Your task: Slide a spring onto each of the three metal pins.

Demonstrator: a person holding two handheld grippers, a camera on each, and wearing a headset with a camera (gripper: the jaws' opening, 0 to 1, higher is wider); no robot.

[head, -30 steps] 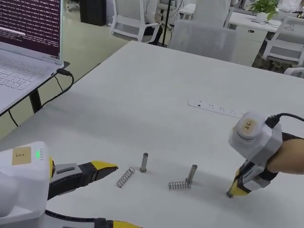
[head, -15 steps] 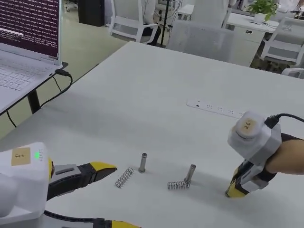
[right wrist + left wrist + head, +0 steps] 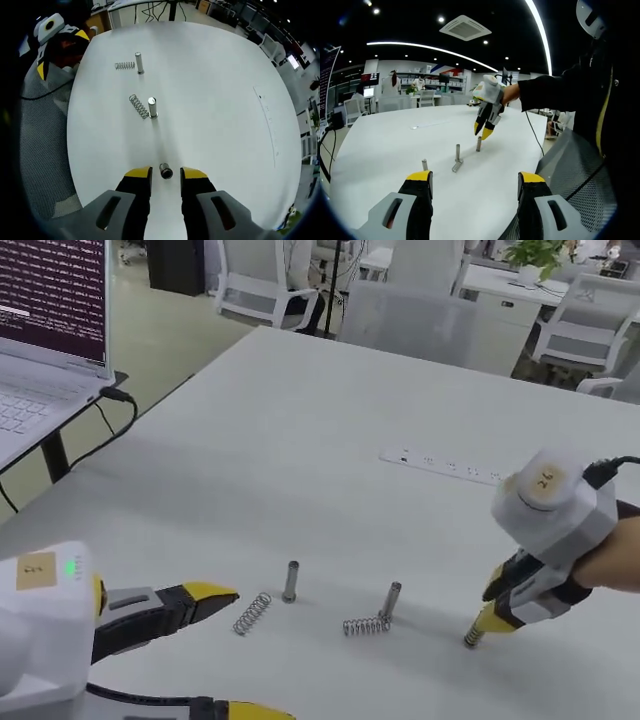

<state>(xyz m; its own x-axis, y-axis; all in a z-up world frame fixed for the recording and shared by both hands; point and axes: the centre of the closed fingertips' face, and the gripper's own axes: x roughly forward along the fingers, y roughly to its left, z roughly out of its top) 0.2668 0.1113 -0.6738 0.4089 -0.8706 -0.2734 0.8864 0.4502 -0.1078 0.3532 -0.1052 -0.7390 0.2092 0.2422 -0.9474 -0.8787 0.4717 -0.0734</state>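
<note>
Right gripper (image 3: 165,173) over a short upright metal pin (image 3: 479,144) on our white desk (image 3: 330,420).
Its jaws stand slightly apart, one on either side of that pin's top, and we see no contact. The pin looks ribbed, as if a coil sits on it. A second steel pin (image 3: 391,600) has a small coiled wire spring (image 3: 367,624) lying at its foot. A third pin (image 3: 291,580) has another spring (image 3: 252,613) just beside it. Our left gripper (image 3: 475,176) hovers nearby, jaws wide open.

Silver pins (image 3: 291,580) and springs (image 3: 252,613) — white table (image 3: 300,440).
</note>
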